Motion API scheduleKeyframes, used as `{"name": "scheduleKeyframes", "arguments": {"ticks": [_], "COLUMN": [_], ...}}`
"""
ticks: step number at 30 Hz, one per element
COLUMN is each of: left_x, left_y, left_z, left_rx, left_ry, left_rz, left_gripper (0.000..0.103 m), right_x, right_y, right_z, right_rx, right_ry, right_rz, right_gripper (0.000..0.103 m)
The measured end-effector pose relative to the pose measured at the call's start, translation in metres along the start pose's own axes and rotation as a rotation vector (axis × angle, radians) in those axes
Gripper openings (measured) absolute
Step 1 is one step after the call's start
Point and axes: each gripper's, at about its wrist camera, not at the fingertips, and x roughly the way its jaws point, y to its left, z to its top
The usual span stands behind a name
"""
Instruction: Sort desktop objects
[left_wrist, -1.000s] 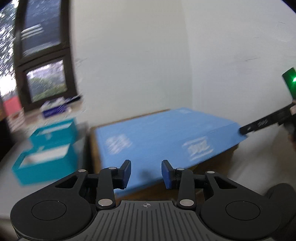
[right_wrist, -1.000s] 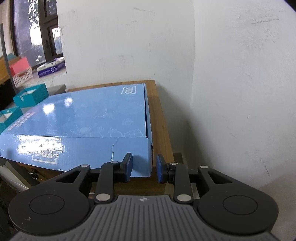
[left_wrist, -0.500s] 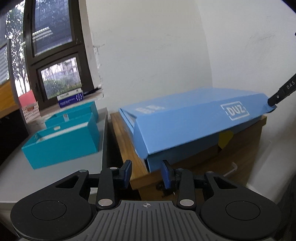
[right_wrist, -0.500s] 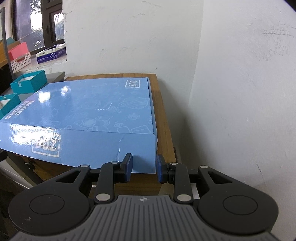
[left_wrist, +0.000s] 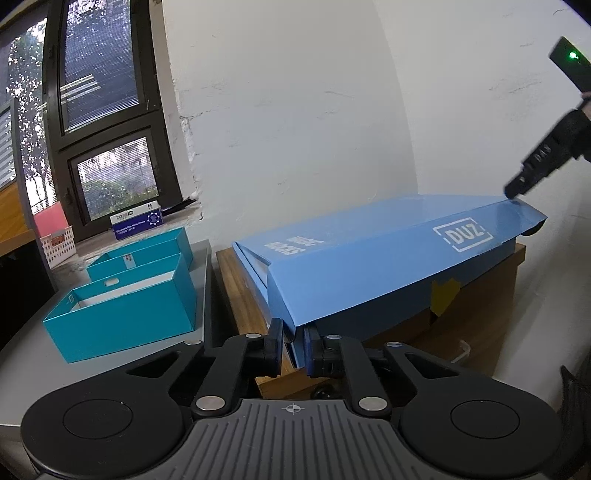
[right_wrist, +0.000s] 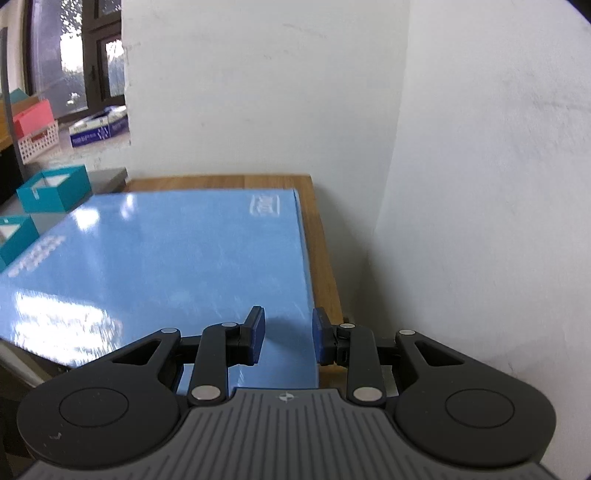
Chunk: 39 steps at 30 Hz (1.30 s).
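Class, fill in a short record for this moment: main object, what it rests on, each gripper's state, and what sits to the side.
main object: blue box, flat, lid marked DUZ
support: wooden table, set in a corner of white walls
left gripper: shut on the lid's front corner
right gripper: open, over the lid's near right corner
beside: two open teal boxes on a grey surface
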Motion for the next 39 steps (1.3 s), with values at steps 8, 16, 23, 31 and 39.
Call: {"name": "scheduleKeyframes", "arguments": {"ticks": [8, 16, 23, 31, 39], "left_x": [-0.003, -0.008, -0.013, -0.012, -0.019], "left_y": [0.004, 0.010, 0.015, 0.013, 0.018], "left_z": [0.003, 0.011, 0.019, 0.017, 0.014], "left_rx": [-0.046, -0.110, -0.154, -0.144, -0.152], "left_ry": [0.023, 0.057, 0.069, 0.090, 0.072], "left_rz": [-0.023, -0.056, -0.079, -0.083, -0.073], "left_gripper": [0.012, 0.012, 0.013, 0.013, 0.013], "right_x": [0.021, 0.025, 0.028, 0.029, 0.031], "right_y": [0.029, 0.037, 0.038, 0.037, 0.037], "right_z": [0.018, 0.020, 0.025, 0.024, 0.017], "right_rx": [-0.079, -0.110, -0.137, -0.131, -0.129], "right_ry": [0.010, 0.041, 0.072, 0.076, 0.060], "right_rz": [0.066, 0.069, 0.079, 0.085, 0.084], "right_gripper": [0.032, 0.031, 0.031, 0.031, 0.031]}}
